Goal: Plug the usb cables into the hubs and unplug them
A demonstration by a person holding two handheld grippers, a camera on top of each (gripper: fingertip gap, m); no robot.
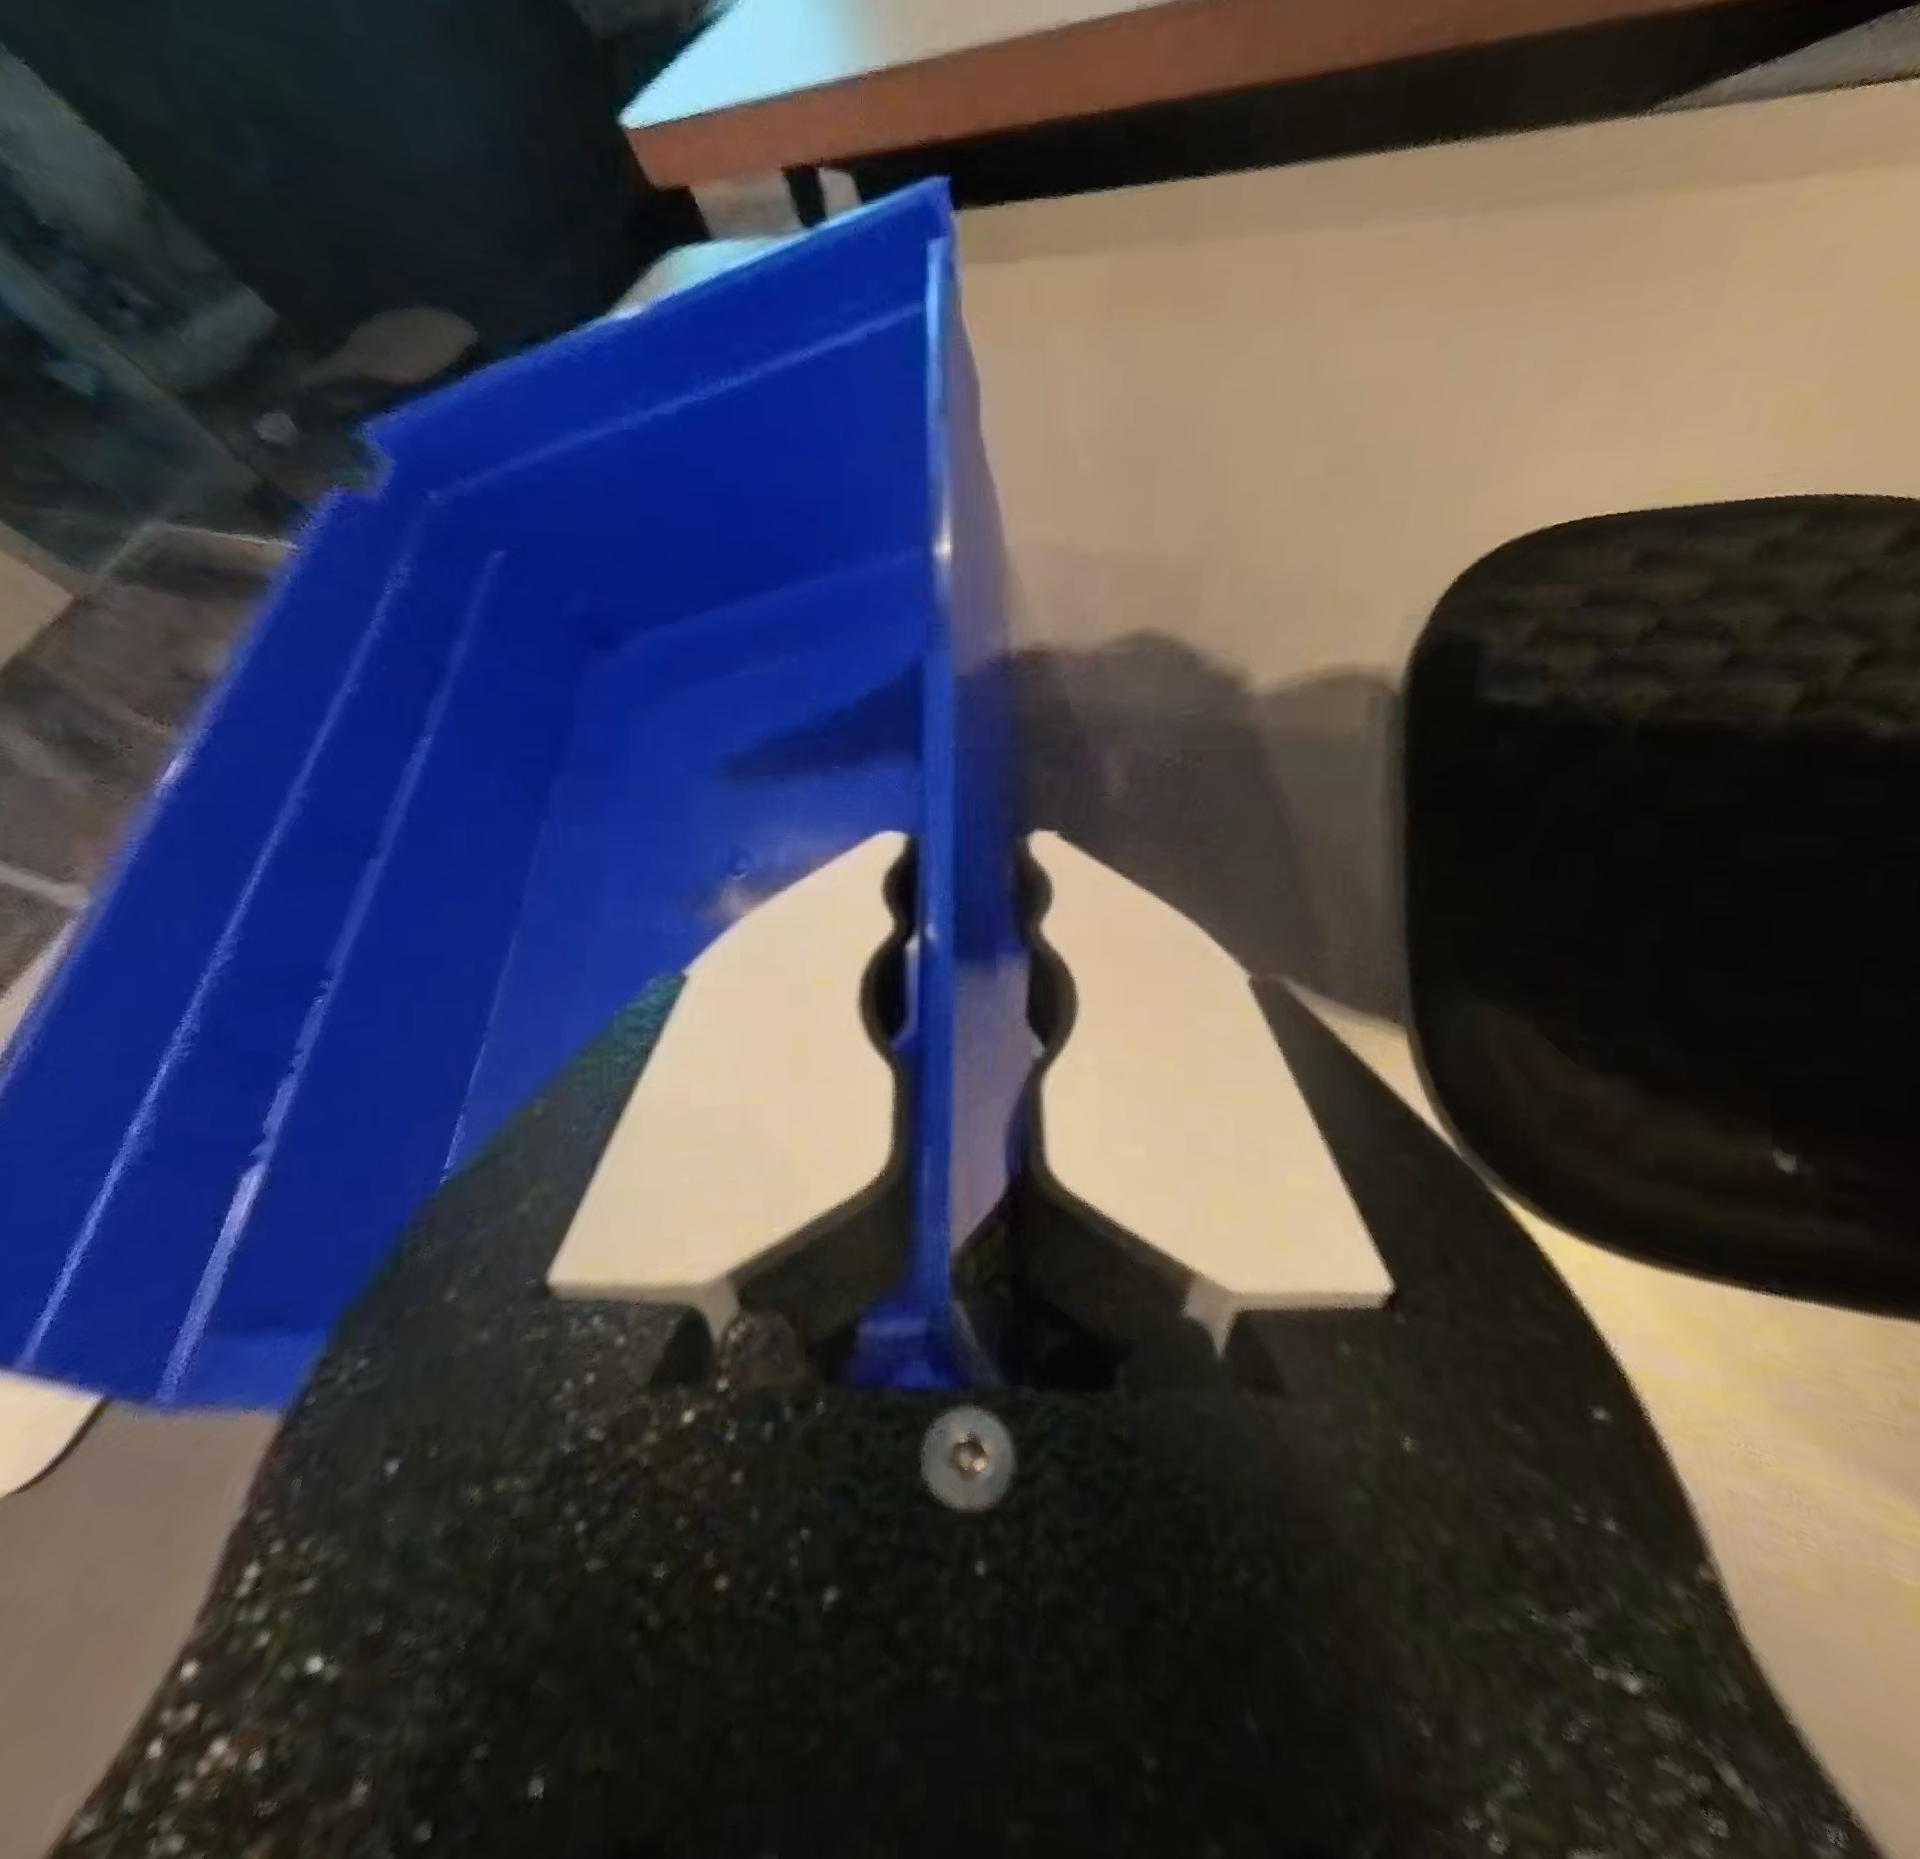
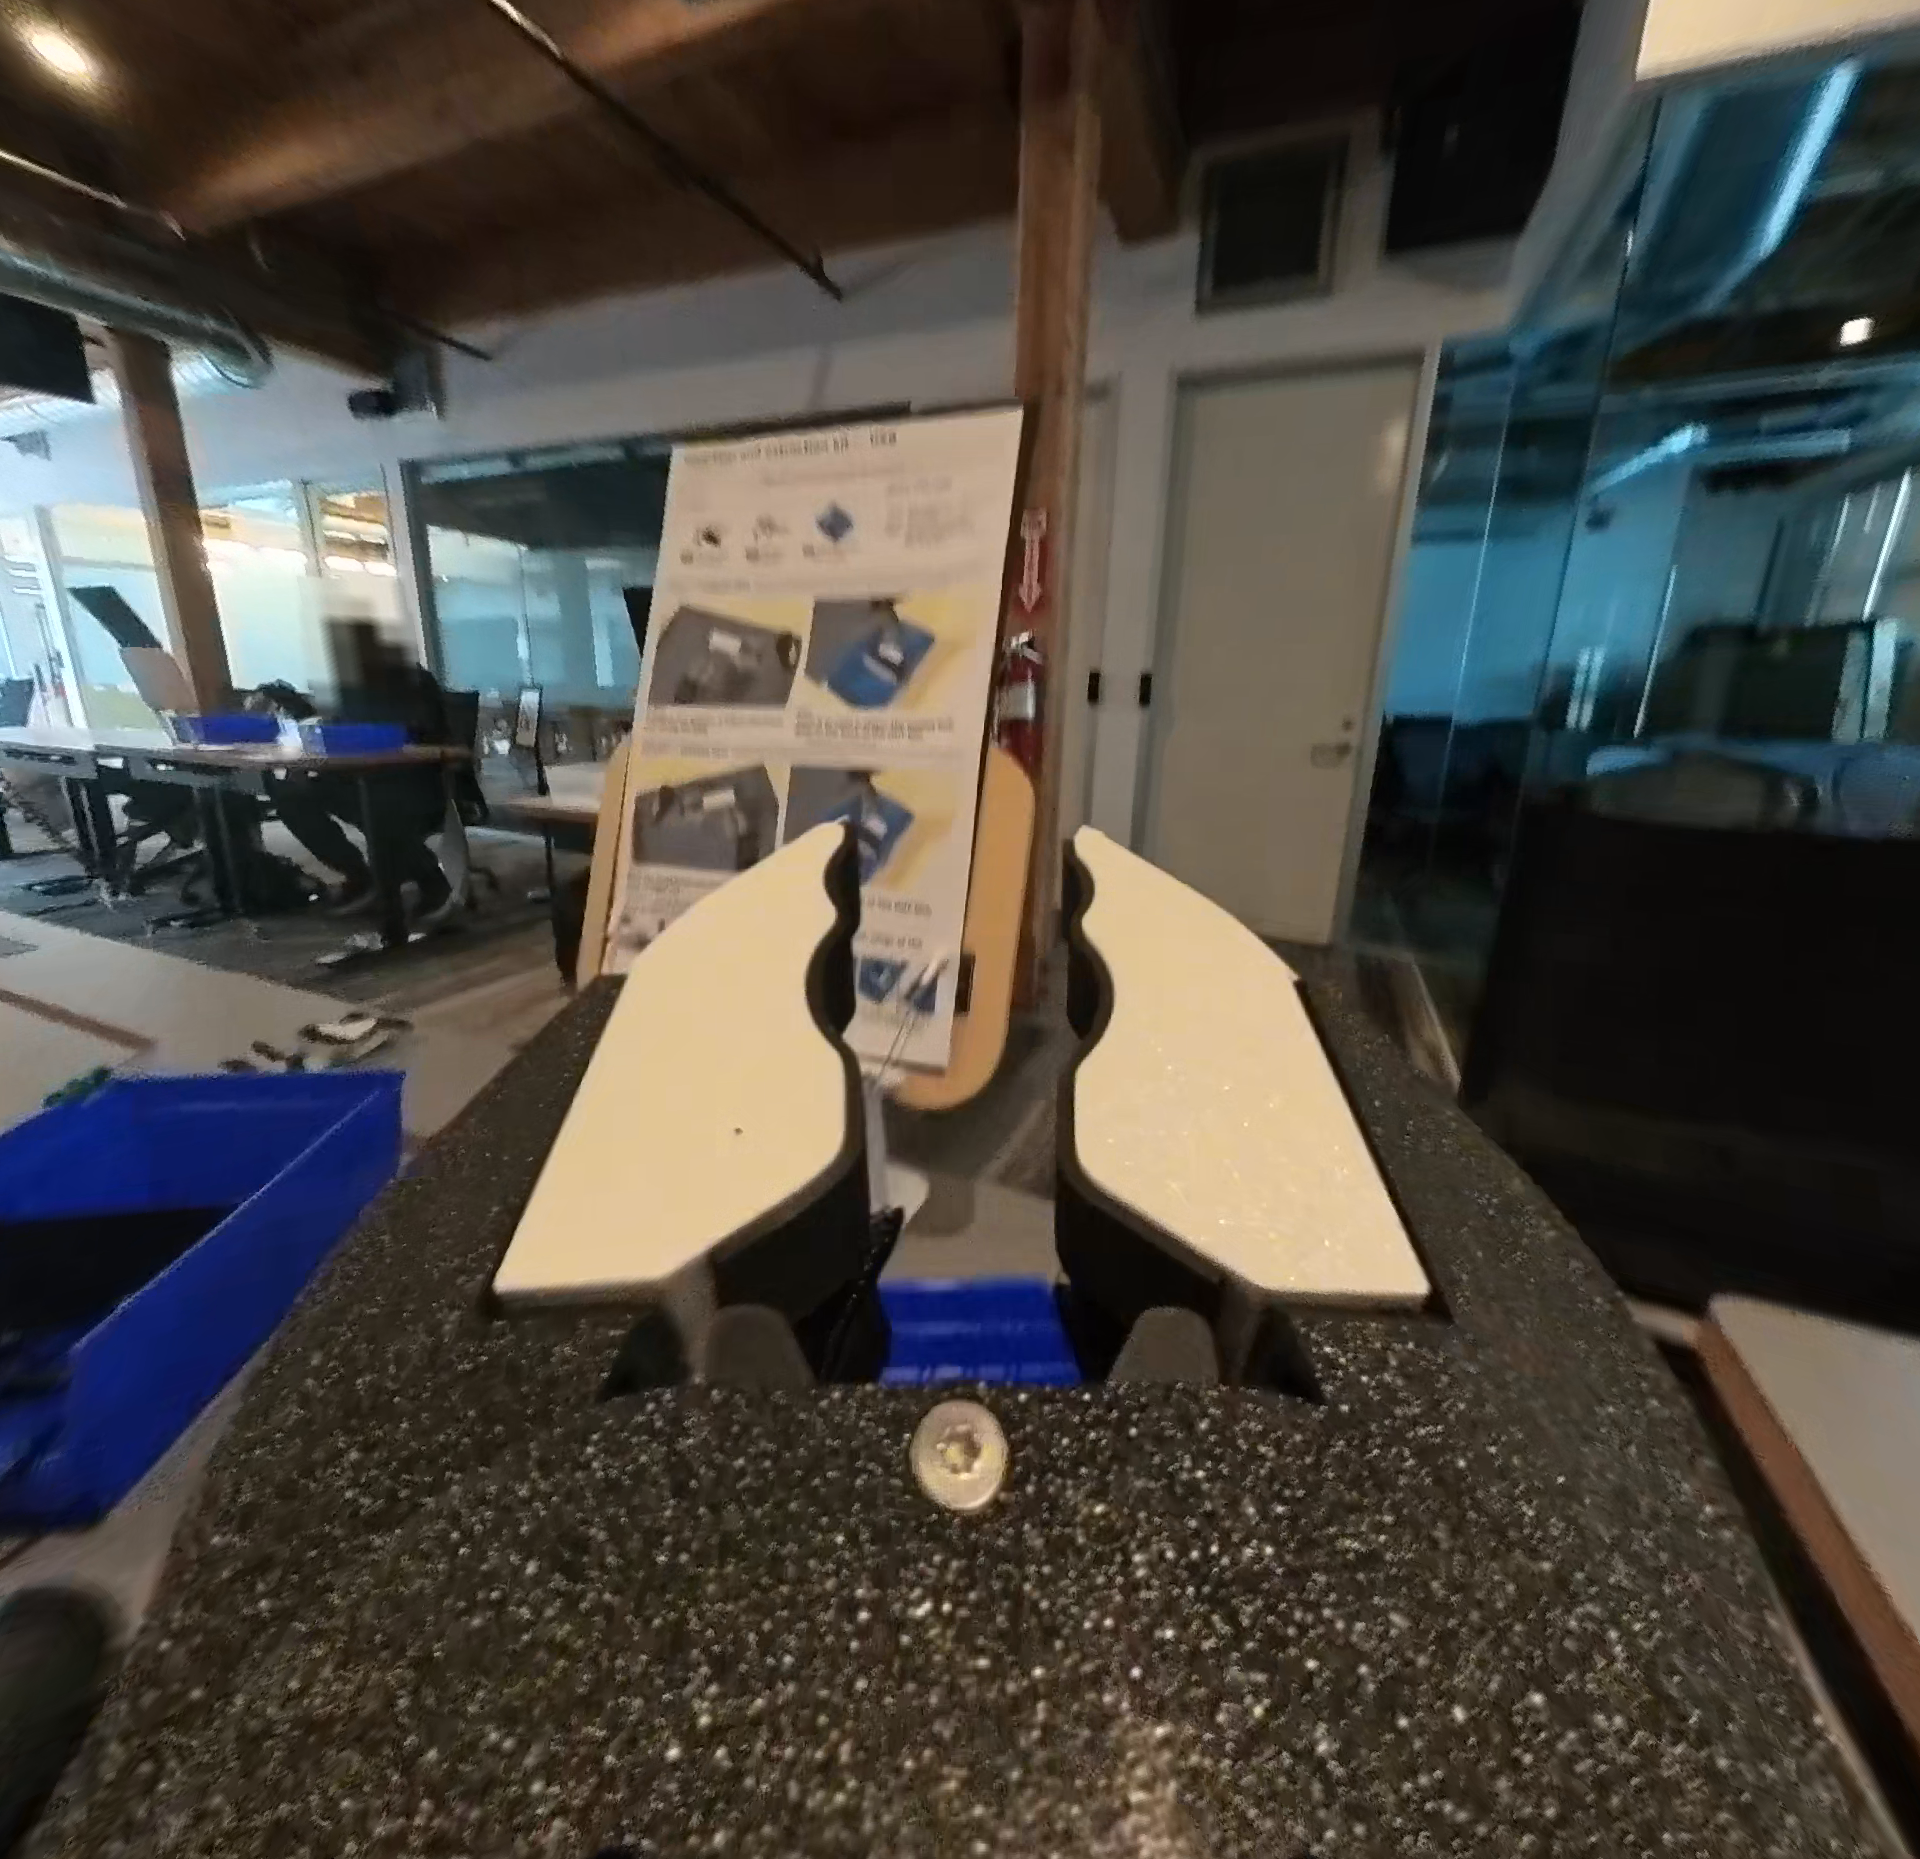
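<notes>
My left gripper (image 1: 961, 864) is shut on the side wall of an empty blue plastic bin (image 1: 582, 770), which hangs tilted over the pale table's left edge. A black textured pad (image 1: 1683, 874) lies on the table to the right of the bin. My right gripper (image 2: 961, 853) is open and empty, raised and pointing level out into the room. Another blue bin (image 2: 197, 1259) stands at the lower left of the right wrist view, with dark contents I cannot make out. A blue strip (image 2: 971, 1331) shows between the finger bases. No USB cable or hub is visible.
An instruction poster (image 2: 821, 729) on a wooden stand is straight ahead of the right gripper, in front of a wooden post (image 2: 1055, 355). A brown-edged table (image 1: 1143, 53) stands beyond the work table. Desks with blue bins and a seated person (image 2: 374, 770) are far left.
</notes>
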